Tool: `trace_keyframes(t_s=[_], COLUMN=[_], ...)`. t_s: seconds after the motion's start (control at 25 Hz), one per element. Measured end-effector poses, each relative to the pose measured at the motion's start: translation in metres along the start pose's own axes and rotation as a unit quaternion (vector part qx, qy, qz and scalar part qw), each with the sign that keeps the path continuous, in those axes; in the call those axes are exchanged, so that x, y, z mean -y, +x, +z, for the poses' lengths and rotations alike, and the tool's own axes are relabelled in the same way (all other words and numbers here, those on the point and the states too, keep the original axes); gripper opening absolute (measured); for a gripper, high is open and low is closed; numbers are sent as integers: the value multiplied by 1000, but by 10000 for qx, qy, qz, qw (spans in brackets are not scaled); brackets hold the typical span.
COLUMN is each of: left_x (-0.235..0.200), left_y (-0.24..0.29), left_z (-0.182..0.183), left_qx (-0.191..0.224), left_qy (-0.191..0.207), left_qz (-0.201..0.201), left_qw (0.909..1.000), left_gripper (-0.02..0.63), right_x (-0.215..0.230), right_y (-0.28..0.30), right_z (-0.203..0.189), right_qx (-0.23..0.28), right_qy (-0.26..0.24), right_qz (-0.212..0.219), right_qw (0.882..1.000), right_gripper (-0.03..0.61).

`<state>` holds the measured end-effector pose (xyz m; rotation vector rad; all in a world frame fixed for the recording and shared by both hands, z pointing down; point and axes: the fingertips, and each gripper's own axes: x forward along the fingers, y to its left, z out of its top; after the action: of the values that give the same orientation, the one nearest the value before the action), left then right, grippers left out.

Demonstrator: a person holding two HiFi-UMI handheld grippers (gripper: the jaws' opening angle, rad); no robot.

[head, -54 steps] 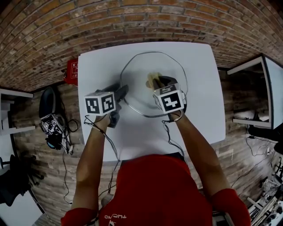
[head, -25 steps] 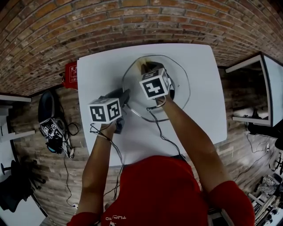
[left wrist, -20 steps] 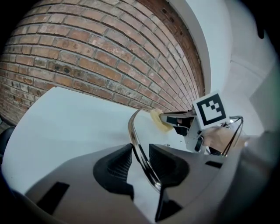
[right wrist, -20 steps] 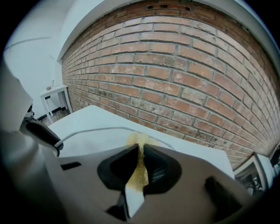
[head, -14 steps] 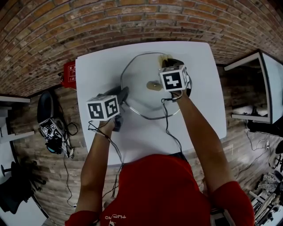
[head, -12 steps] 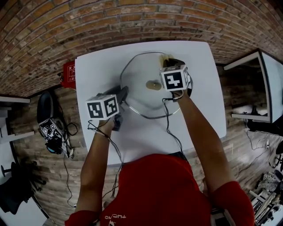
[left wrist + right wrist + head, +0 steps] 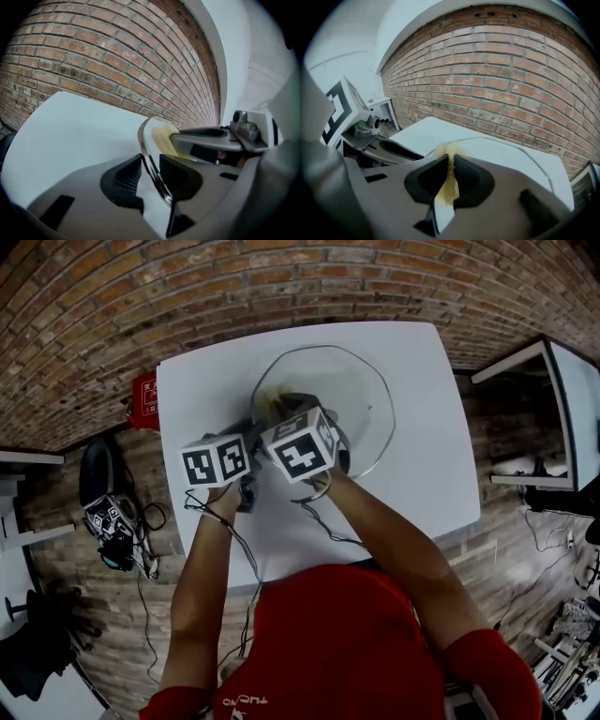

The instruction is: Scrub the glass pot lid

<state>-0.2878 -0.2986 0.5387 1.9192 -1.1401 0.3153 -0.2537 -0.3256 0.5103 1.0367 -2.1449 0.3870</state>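
Note:
The glass pot lid (image 7: 361,395) with a metal rim lies on the white table (image 7: 422,493). At the lid's near-left edge, my left gripper (image 7: 249,430) is shut on the rim (image 7: 146,152), which runs between its two dark pads. My right gripper (image 7: 281,407) is shut on a thin yellow sponge (image 7: 449,183) and holds it over the left part of the lid (image 7: 506,152), close beside the left gripper. In the left gripper view the sponge (image 7: 162,137) shows just past the rim, under the right gripper's grey finger (image 7: 204,135). The lid's knob is hidden.
A red box (image 7: 147,395) sits on the brick floor left of the table. Black gear with cables (image 7: 111,517) lies further left. A white shelf unit (image 7: 548,418) stands to the right. A cable hangs from each gripper toward the person.
My right gripper has swept the sponge from the lid's far right side across to its left side, ending close to the left gripper. The left gripper has kept its hold on the rim.

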Motion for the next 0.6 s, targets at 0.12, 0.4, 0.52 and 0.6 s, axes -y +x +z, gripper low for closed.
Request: trace_keyframes(t_s=[0.12, 0.4, 0.52, 0.6], left_x=[0, 0, -1, 0], left_y=[0, -1, -1, -1], left_z=[-1, -2, -2, -2], left_qx=[-9, 0, -2, -11], left_qy=[2, 11, 30, 43], left_qz=[9, 16, 29, 37], left_qw=[10000, 10000, 10000, 10000], left_gripper=[127, 127, 127, 127], right_x=[-9, 28, 59, 82], right_y=[6, -2, -11, -19], right_z=[-12, -36, -54, -64], right_qx=[-228, -532, -715, -795], right_qy=[-151, -205, -51, 85], right_qz=[44, -320, -586, -777], right_qw=[9996, 9979, 9957, 9938], right_gripper=[52, 52, 52, 52])
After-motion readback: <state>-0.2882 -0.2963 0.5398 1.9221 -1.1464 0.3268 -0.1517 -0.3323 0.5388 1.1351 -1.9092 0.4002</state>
